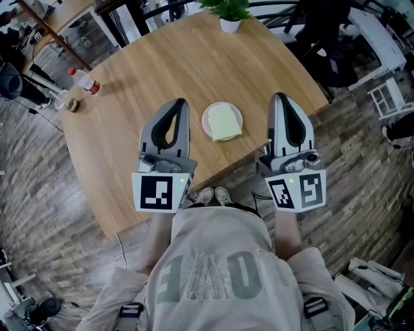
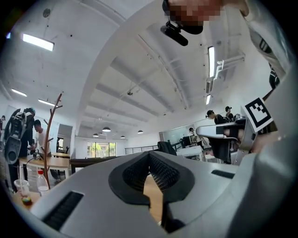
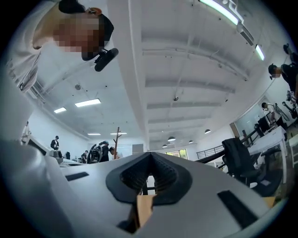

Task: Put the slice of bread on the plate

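Bread slice (image 1: 224, 123) lies flat on the plate (image 1: 206, 120), mid tabletop (image 1: 168, 71). Placement looks done, so the sound move is to keep both grippers clear and not nudge it. Left gripper (image 1: 180, 102) and right gripper (image 1: 279, 97) are each pressed together and empty, either side of the plate. Both gripper views aim at the ceiling, with no bread in them. The slice may overhang the near rim, but the head view is too small to tell.

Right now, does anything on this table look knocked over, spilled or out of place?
Nothing stands out. The slice of bread lies flat on the plate, a corner reaching its rim; the bottle and potted plant stand upright, and no spill shows.
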The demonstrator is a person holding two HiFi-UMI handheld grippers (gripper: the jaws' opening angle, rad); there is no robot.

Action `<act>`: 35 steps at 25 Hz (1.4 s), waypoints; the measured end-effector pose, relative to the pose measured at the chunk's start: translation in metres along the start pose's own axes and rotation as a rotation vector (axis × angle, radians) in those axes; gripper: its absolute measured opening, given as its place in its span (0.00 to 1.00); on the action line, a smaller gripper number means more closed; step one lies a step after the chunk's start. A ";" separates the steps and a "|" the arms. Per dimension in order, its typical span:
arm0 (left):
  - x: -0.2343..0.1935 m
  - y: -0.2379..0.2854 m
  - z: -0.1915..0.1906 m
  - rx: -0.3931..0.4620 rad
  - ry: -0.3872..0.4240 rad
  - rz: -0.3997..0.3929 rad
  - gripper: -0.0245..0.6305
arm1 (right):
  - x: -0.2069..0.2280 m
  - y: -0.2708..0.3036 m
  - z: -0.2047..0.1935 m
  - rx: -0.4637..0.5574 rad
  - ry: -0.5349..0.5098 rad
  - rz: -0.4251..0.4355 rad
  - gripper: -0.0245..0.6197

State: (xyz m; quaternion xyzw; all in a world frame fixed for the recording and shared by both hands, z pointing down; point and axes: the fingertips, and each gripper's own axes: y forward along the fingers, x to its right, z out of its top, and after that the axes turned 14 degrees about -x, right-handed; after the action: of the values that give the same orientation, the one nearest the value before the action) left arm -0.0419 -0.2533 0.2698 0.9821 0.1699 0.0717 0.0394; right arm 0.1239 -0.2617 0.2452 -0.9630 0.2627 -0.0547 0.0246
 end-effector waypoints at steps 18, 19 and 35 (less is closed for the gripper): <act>0.009 -0.005 0.027 0.082 0.026 -0.010 0.05 | 0.018 -0.026 -0.039 -0.119 -0.020 -0.108 0.06; 0.009 -0.005 0.026 0.079 0.026 -0.010 0.05 | 0.017 -0.026 -0.040 -0.121 -0.018 -0.098 0.06; 0.005 -0.009 0.028 0.084 0.013 -0.004 0.05 | 0.015 -0.026 -0.040 -0.136 -0.029 -0.095 0.06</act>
State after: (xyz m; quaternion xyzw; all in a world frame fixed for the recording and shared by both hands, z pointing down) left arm -0.0358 -0.2442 0.2422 0.9820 0.1749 0.0707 -0.0028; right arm 0.1450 -0.2472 0.2880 -0.9745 0.2196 -0.0239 -0.0398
